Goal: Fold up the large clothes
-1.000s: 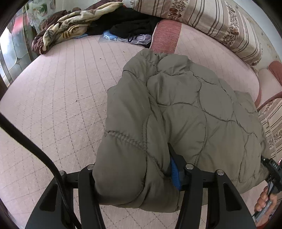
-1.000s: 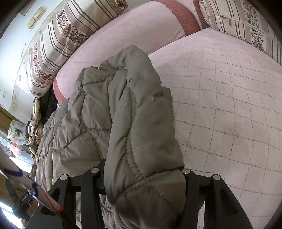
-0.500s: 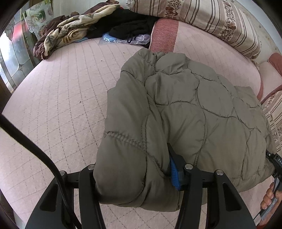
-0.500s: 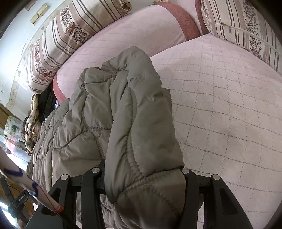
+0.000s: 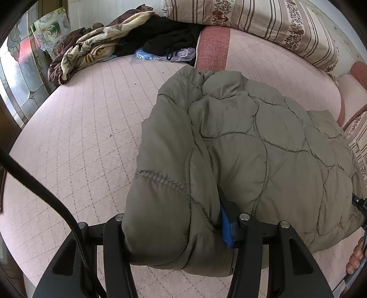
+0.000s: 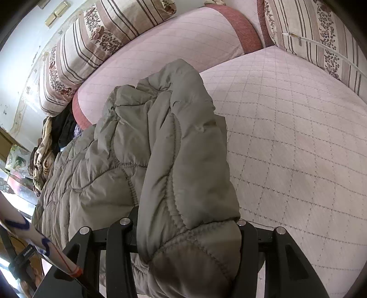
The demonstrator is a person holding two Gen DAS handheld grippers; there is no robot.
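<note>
An olive-grey quilted puffer jacket [image 5: 263, 151] lies folded over on the pink quilted bed; it also shows in the right wrist view [image 6: 142, 146]. My left gripper [image 5: 181, 231] is shut on the jacket's near left corner, a thick roll of fabric bulging between its fingers, with a blue pad [image 5: 226, 231] showing on the right finger. My right gripper [image 6: 185, 236] is shut on the jacket's near right corner, a padded edge wedged between its fingers. Both corners are held just above the bed.
The pink quilted bedspread [image 5: 75, 142] stretches left of the jacket and right of it [image 6: 298, 146]. Striped floral pillows [image 5: 263, 20] line the back. A pile of crumpled blankets and dark clothes [image 5: 128, 41] sits at the far left corner. A window [image 5: 20, 75] is at left.
Both grippers have drawn back a little with the jacket still held; the jacket looks slightly farther and the back clutter and pillows show more in view.
</note>
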